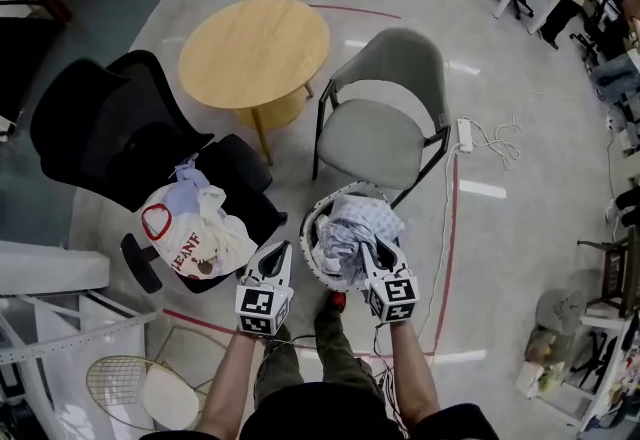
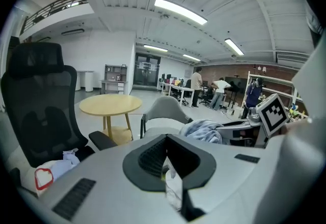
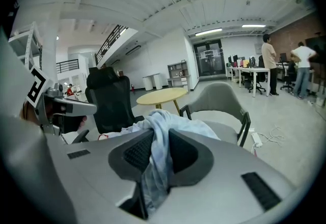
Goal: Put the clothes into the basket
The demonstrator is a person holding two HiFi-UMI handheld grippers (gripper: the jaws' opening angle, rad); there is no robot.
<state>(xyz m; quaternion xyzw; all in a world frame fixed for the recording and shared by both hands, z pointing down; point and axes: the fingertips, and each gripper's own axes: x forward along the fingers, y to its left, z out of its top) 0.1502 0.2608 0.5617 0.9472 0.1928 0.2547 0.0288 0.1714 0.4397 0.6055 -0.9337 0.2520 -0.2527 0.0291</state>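
Note:
A round white basket (image 1: 347, 191) stands on the floor in front of the person's feet, with a light blue striped garment (image 1: 352, 231) heaped over it. My right gripper (image 1: 379, 250) is shut on that garment (image 3: 173, 127), which hangs down between the jaws in the right gripper view, where the right gripper (image 3: 158, 142) fills the foreground. My left gripper (image 1: 281, 250) is at the basket's left rim. In the left gripper view the left gripper (image 2: 165, 156) is shut on a strip of white cloth (image 2: 172, 188). Whether that strip belongs to the same garment I cannot tell.
More clothes (image 1: 196, 228) lie on the seat of a black office chair (image 1: 110, 128) at the left. A round wooden table (image 1: 253, 48) and a grey chair (image 1: 378, 123) stand beyond the basket. A power strip (image 1: 465, 134) with cable lies at the right, a racket (image 1: 120, 383) at the lower left.

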